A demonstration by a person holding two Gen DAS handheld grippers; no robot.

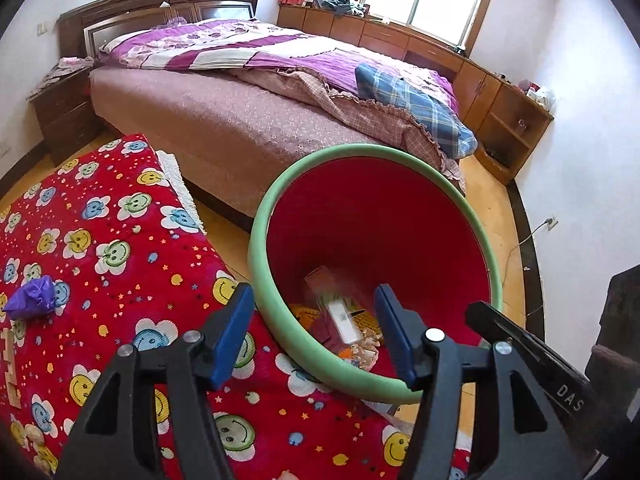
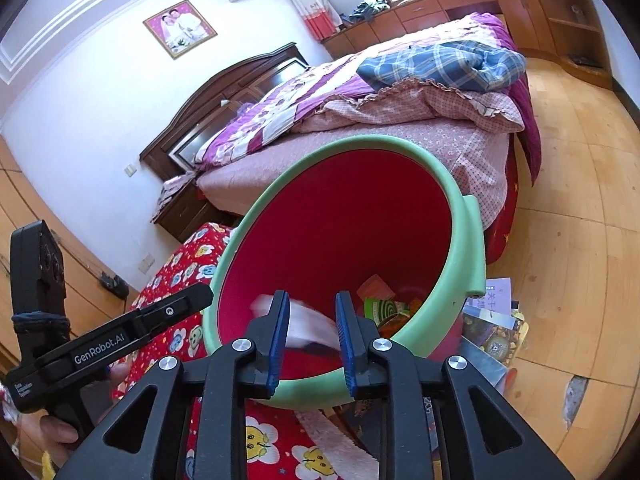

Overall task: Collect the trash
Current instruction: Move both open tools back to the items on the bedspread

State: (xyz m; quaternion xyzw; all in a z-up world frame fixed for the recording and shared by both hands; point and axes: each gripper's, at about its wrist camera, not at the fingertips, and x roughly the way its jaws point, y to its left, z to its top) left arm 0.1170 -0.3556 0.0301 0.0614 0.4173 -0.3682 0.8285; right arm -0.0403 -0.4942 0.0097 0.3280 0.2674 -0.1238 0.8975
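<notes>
A red bin with a green rim [image 1: 276, 188] [image 2: 464, 248] stands beside the red smiley-patterned table [image 1: 120, 240]. It holds several scraps, among them a white packet [image 1: 342, 318] and a green box [image 2: 382, 306]. My left gripper [image 1: 314, 334] is open and empty over the bin's near rim. My right gripper [image 2: 312, 336] is open above the bin; a blurred white piece [image 2: 306, 326] shows between its fingers, seemingly falling. A crumpled purple bag [image 1: 32, 298] lies on the table at left.
A wooden piece [image 1: 10, 372] lies at the table's left edge. A bed [image 1: 248, 120] stands behind the bin. Booklets [image 2: 492, 320] lie on the wooden floor right of the bin. Cabinets [image 1: 500, 92] line the far wall.
</notes>
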